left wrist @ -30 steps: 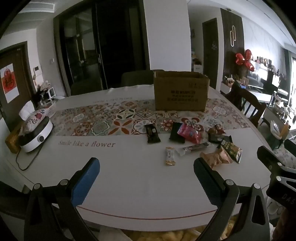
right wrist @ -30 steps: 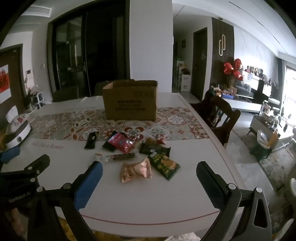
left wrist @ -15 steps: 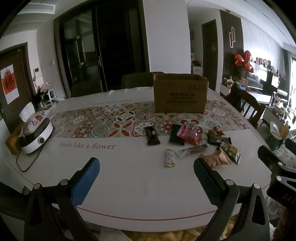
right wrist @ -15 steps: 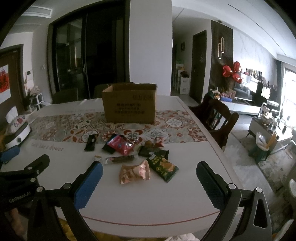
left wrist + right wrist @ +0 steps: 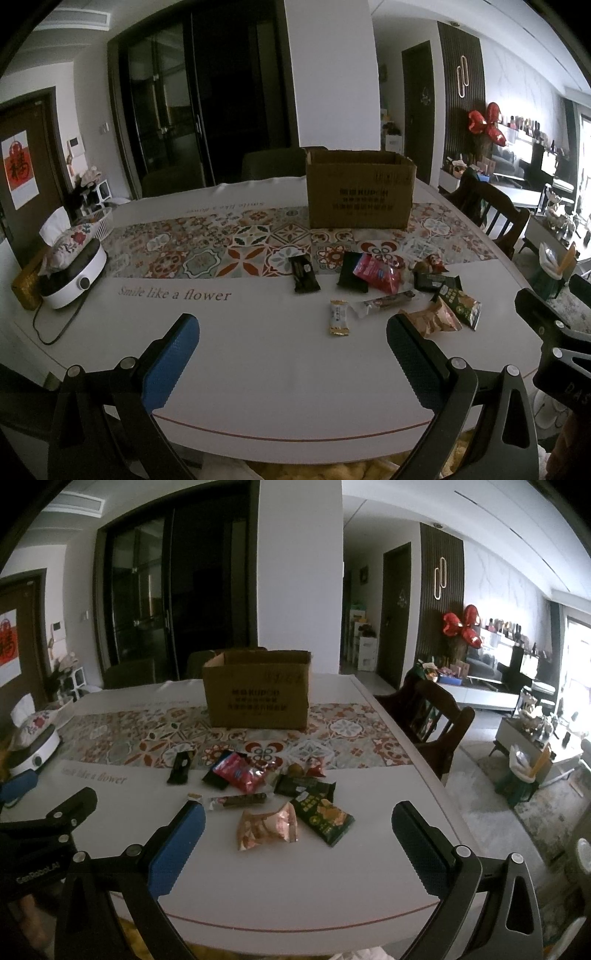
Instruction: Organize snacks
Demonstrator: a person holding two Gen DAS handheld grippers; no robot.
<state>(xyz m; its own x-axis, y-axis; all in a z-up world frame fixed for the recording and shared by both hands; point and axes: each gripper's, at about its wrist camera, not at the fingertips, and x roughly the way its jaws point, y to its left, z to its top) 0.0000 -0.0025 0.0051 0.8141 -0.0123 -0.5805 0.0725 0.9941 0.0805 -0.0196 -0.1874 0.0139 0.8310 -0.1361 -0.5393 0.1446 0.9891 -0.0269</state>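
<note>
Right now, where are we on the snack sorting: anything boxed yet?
Done: nothing visible; the cardboard box stands open, its inside hidden. In hand: nothing; the left gripper and right gripper are open and empty above the table. Left: all the snacks, including the pink bag, green bag and red bag, lie loose before the box.

My fingers [image 5: 177, 849] carry blue pads with a finely dimpled, rubbery texture on matt black plastic arms with small metal bolts. The box [image 5: 256, 688] is plain brown corrugated cardboard, matt. The snack packets [image 5: 267, 825] are crinkled foil and glossy plastic film. The tablecloth [image 5: 277, 350] looks smooth, faintly sheened. The chair [image 5: 436, 716] is dark polished wood.
</note>
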